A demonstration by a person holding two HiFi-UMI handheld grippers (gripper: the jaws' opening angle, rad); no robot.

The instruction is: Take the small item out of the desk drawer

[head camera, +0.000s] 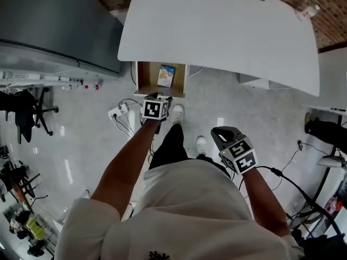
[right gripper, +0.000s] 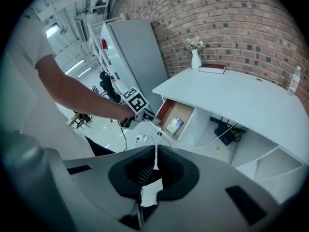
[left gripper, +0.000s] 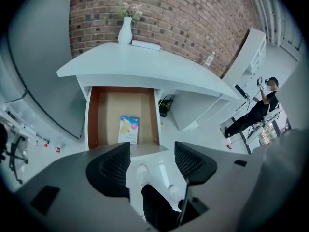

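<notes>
- Left tongs (left gripper: pixel 152 159) open, empty, just near side of the open drawer (left gripper: pixel 91 116).
- Packet (left gripper: pixel 129 129) lies in drawer under table (left gripper: pixel 145 64).
- Right tongs (right gripper: pixel 155 153) closed, empty.

Brick wall (left gripper: pixel 193 18), glossy pale floor (head camera: pixel 81 145)

Left tongs (left gripper: pixel 152 148) gape empty; right tongs (right gripper: pixel 155 149) are pinched together.
</notes>
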